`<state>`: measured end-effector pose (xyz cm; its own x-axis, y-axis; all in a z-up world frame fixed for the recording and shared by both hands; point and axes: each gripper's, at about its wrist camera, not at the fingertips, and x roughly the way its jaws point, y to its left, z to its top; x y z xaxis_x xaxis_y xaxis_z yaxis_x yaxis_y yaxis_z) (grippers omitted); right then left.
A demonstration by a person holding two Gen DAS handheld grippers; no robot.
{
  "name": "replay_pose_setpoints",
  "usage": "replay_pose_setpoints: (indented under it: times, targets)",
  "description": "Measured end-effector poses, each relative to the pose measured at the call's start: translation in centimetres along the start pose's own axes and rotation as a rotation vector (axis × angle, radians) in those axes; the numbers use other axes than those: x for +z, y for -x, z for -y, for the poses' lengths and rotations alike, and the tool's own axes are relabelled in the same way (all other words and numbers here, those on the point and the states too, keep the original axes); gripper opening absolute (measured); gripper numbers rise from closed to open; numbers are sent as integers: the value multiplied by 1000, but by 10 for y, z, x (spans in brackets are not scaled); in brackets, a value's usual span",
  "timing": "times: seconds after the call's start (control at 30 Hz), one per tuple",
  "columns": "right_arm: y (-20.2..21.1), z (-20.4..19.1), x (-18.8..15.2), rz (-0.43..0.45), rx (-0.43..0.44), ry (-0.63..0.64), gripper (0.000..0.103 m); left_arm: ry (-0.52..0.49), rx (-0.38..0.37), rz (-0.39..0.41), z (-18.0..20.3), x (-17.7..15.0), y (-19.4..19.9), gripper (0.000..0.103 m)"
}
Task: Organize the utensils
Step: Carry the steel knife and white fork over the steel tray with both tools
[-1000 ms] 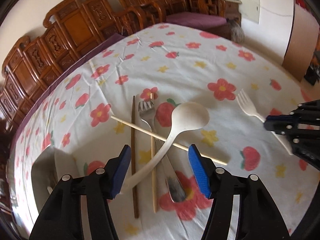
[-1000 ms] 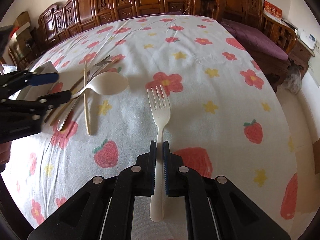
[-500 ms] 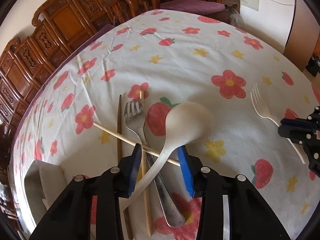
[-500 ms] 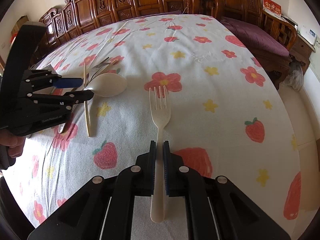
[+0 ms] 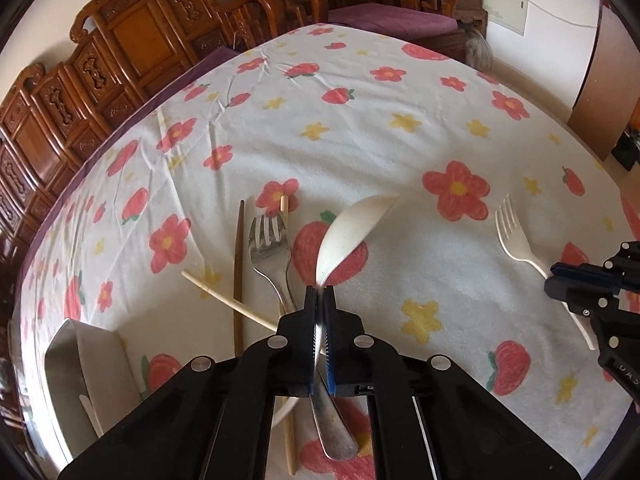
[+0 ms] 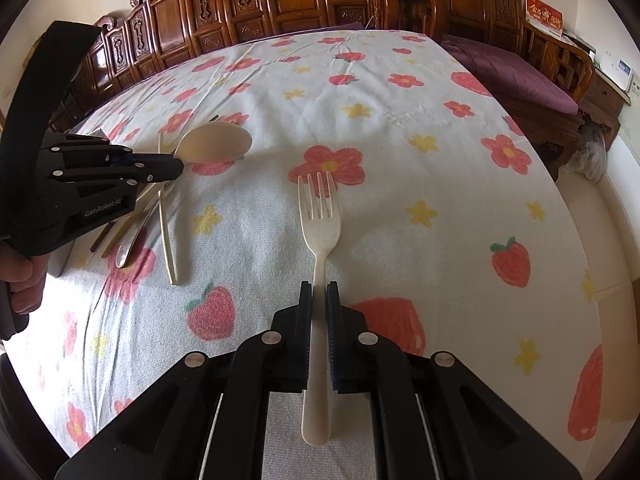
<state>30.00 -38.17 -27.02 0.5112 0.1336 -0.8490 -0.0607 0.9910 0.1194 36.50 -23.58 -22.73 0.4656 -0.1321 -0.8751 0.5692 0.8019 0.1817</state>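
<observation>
My left gripper (image 5: 319, 294) has its jaws closing onto the thin handle of the cream spoon (image 5: 356, 232), and the pads press on it just behind the bowl. The bowl is tipped onto its edge. Under the spoon lie a metal fork (image 5: 270, 252), a dark chopstick (image 5: 239, 272) and pale chopsticks (image 5: 224, 300). My right gripper (image 6: 319, 292) is shut on the handle of the cream fork (image 6: 320, 216), which lies on the cloth with its tines pointing away. From the right wrist, the left gripper (image 6: 176, 166) shows at the left with the spoon (image 6: 216, 144).
A flowered tablecloth (image 6: 420, 208) covers the table. A pale open container (image 5: 80, 360) sits at the near left. Carved wooden chairs (image 5: 132, 40) line the far side, and a purple-cushioned bench (image 6: 516, 76) stands to the right. A hand (image 6: 20, 284) holds the left gripper.
The left gripper came forward over the utensil pile and shut on the spoon's handle; the spoon's bowl tipped onto its edge. The right gripper stayed shut on the fork.
</observation>
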Motion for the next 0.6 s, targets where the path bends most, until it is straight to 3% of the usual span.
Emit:
replay_pose_setpoints:
  times: [0.23,0.6]
  targets:
    - [0,0,-1,10,-2,2,9,38,12,17,-7,-5,23,3]
    - [3,-1,-6,29,2,33,9,92,-19,64,-28,-17,112,3]
